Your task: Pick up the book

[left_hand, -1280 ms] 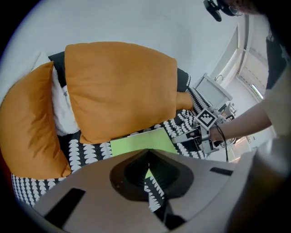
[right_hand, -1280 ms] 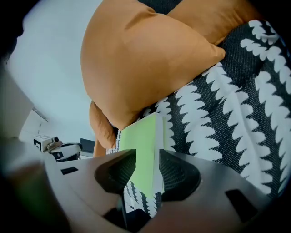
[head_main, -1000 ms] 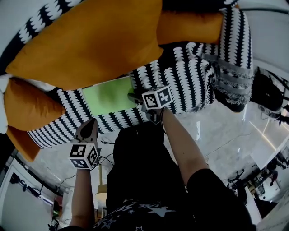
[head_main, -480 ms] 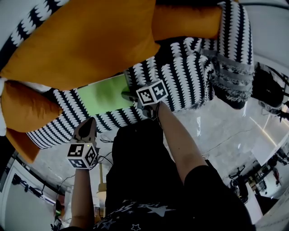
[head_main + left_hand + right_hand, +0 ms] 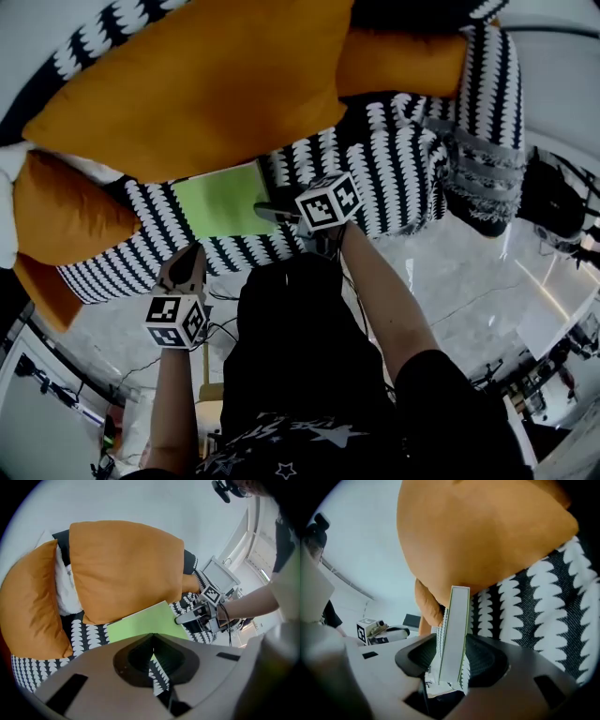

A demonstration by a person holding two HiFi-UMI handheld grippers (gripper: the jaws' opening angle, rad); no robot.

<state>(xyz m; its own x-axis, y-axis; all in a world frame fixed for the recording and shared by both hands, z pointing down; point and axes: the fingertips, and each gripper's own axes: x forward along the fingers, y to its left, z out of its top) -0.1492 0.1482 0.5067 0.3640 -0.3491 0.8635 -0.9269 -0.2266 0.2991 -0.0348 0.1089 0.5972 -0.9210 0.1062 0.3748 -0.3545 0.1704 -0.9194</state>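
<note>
- Head view: the green book [image 5: 220, 199] lies flat on the black-and-white patterned sofa seat [image 5: 394, 169]. Its far edge is against the large orange cushion [image 5: 206, 84].
- Same view: the right gripper [image 5: 267, 208] sits at the book's right edge, but the jaws cannot be read there.
- Right gripper view settles it: the book's edge stands between the jaws, which have just been opening. The claw is released, and sofa fabric shows between the book and the pad at that view's left.
- The left gripper [image 5: 190, 258] hangs before the seat's front edge, apart from the book. Its own view shows the jaws clenched together on nothing.
- Left gripper view alone shows a white cushion [image 5: 65, 592] wedged between the large cushion and a second orange cushion [image 5: 30, 606].
</note>
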